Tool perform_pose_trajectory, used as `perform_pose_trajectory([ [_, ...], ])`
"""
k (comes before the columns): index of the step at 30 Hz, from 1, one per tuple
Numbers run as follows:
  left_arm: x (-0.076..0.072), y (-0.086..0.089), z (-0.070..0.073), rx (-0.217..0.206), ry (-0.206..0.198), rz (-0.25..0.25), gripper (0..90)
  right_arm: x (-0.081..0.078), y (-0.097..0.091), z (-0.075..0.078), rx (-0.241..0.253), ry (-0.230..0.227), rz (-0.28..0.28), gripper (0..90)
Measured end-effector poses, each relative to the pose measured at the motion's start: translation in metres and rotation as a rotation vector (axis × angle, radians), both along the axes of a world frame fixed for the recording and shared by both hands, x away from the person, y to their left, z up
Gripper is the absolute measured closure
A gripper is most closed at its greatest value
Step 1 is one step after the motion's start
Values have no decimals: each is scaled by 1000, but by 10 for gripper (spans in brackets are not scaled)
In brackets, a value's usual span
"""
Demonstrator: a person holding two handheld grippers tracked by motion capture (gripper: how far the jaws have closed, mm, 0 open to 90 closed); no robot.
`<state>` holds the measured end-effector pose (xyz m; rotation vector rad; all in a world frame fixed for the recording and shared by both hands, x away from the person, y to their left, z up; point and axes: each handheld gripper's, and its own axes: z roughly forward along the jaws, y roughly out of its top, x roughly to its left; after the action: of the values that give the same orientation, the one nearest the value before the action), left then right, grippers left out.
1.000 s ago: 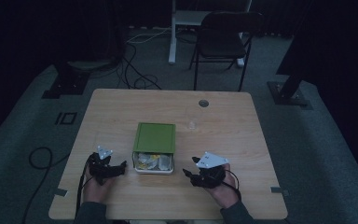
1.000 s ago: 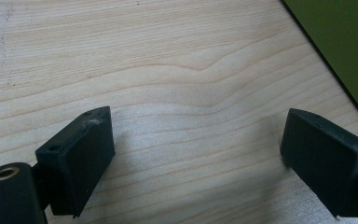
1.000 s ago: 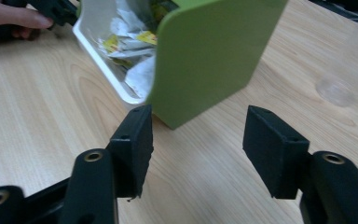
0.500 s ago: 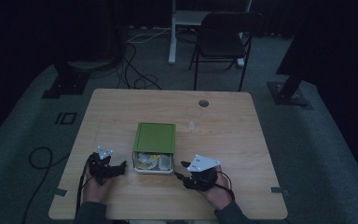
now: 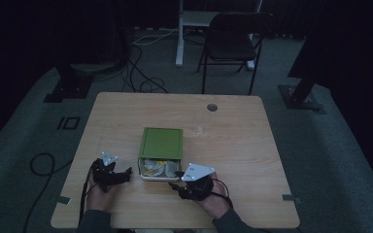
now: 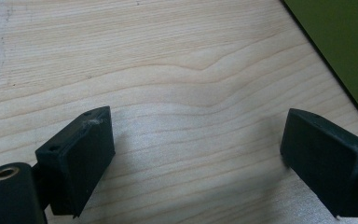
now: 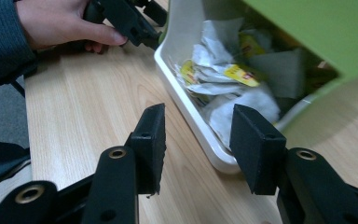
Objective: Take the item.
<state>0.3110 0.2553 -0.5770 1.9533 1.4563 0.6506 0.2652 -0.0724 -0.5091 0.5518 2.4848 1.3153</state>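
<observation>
Two grippers flank a green box [image 5: 161, 144] near the table's [image 5: 243, 145] front edge in the high view: the left gripper [image 5: 124, 174] sits at about eight o'clock from the box, just clear of its white drawer [image 5: 159, 170], and the right gripper [image 5: 177, 174] is at five o'clock, its tips right at the drawer's front right corner. Bare wood spreads wide at twelve, two and three o'clock of the box, with a round cable hole [image 5: 212, 107] far toward the back edge; a chair [image 5: 233, 41] stands on the floor beyond. Less room is left at six o'clock, where only a narrow strip of wood lies between the drawer and the table's near edge. From the left gripper view, the left gripper [image 6: 196, 149] has its jaws wide apart over bare wood with nothing between them, and the box's green wall [image 6: 345, 51] runs along the two o'clock corner, close to the right-hand jaw. From the right gripper view, the right gripper [image 7: 196, 135] has its jaws partly apart, having just been closing; the drawer's white rim [image 7: 191, 116] crosses the gap between them without the pads pressing on it. Crumpled packets [image 7: 233, 77] lie inside the drawer, and at eleven o'clock the person's other hand [image 7: 58, 23] grips its tool.
</observation>
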Motion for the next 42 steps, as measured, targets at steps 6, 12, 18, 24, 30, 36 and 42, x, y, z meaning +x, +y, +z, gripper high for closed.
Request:
perform_pose_trajectory([
  [6, 0, 0, 0, 0, 0, 0, 105, 1, 18, -4, -2, 11, 28, 562],
  [12, 0, 0, 0, 0, 0, 0, 105, 4, 33, -6, -2, 16, 44, 562],
  [18, 0, 0, 0, 0, 0, -1, 105, 8, 47, -13, -25, 9, 36, 547],
  [24, 0, 0, 0, 0, 0, 0, 105, 11, 57, -19, -60, -2, 31, 529],
  [30, 0, 0, 0, 0, 0, 0, 105, 14, 59, -21, -61, 12, 37, 525],
  [36, 0, 0, 0, 0, 0, 0, 105, 11, 58, -20, -46, 33, 48, 522],
  [42, 0, 0, 0, 0, 0, 0, 105, 4, 56, -20, -32, 63, 73, 522],
])
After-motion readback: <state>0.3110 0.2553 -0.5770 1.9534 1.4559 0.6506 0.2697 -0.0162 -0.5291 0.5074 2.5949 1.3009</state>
